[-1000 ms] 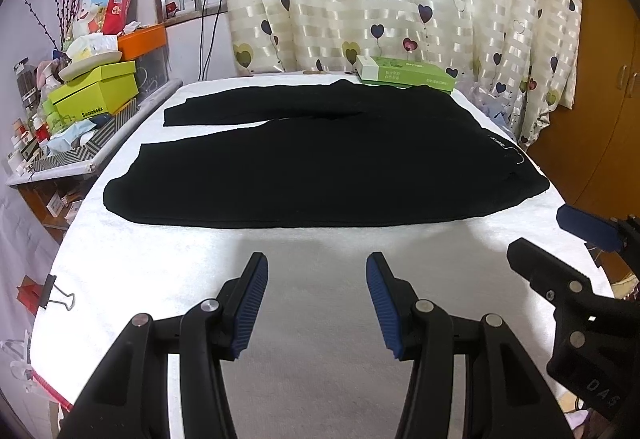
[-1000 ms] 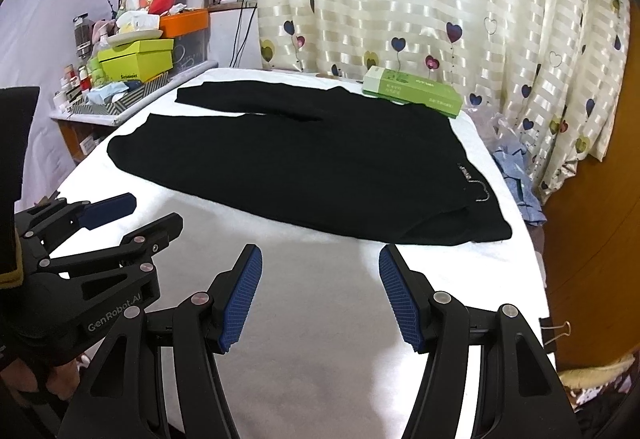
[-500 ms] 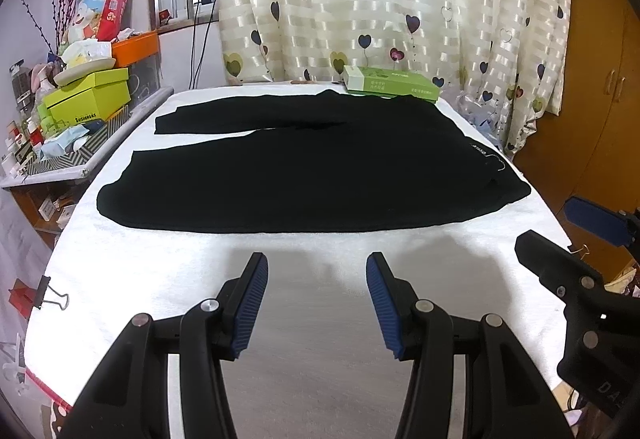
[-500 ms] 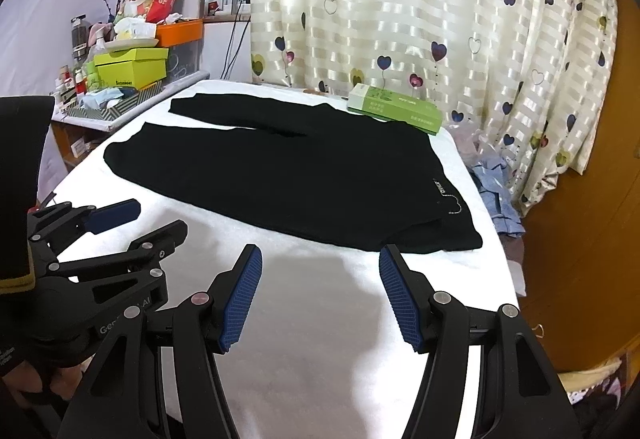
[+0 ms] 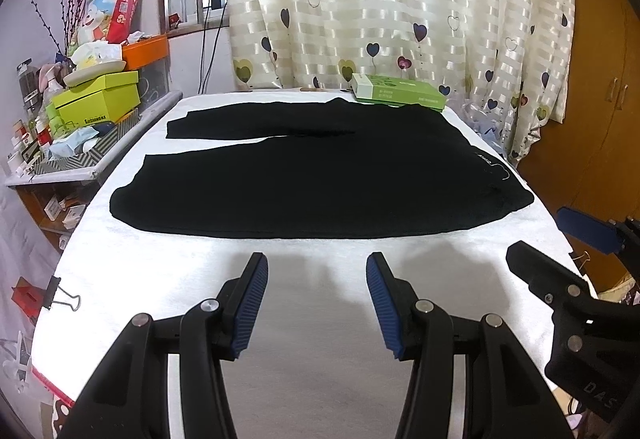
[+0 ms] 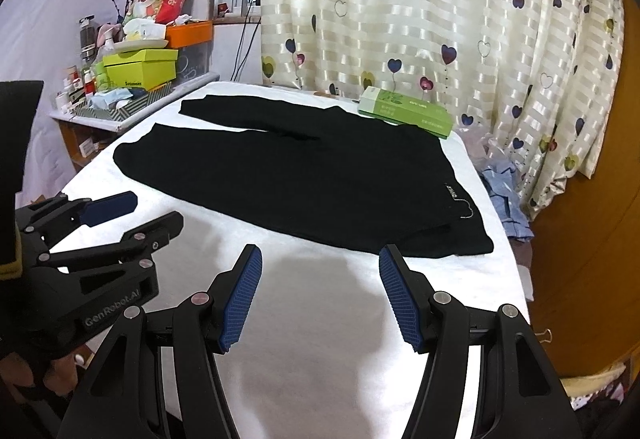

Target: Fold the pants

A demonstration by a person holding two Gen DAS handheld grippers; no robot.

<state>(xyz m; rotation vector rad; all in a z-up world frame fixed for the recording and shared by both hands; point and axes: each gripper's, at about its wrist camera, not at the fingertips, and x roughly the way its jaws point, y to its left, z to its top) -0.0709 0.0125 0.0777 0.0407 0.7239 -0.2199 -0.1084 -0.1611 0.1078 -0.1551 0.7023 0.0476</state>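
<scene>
Black knit pants (image 5: 320, 179), one pair, laid flat across the middle of the white-covered worktop (image 5: 320, 319), waistband toward 3 o'clock, two leg ends toward 9 o'clock. The far leg angles off toward 11 o'clock, so the legs part in a narrow V. Expect them to be light, limp and soft; they will likely sag and drag wherever you lift, and the white cover may cling. Take hold at the edges: a waistband corner at 3 o'clock and a hem at 9 o'clock.

Grippers, two. Left gripper (image 5: 316, 303): spread wide, holding nothing, short of the near pant edge. Right gripper (image 6: 320, 295): spread wide, holding nothing, near the waistband corner.

Green box (image 5: 400, 93), one, at 12 o'clock, touching or just beside the pants' far edge.
</scene>
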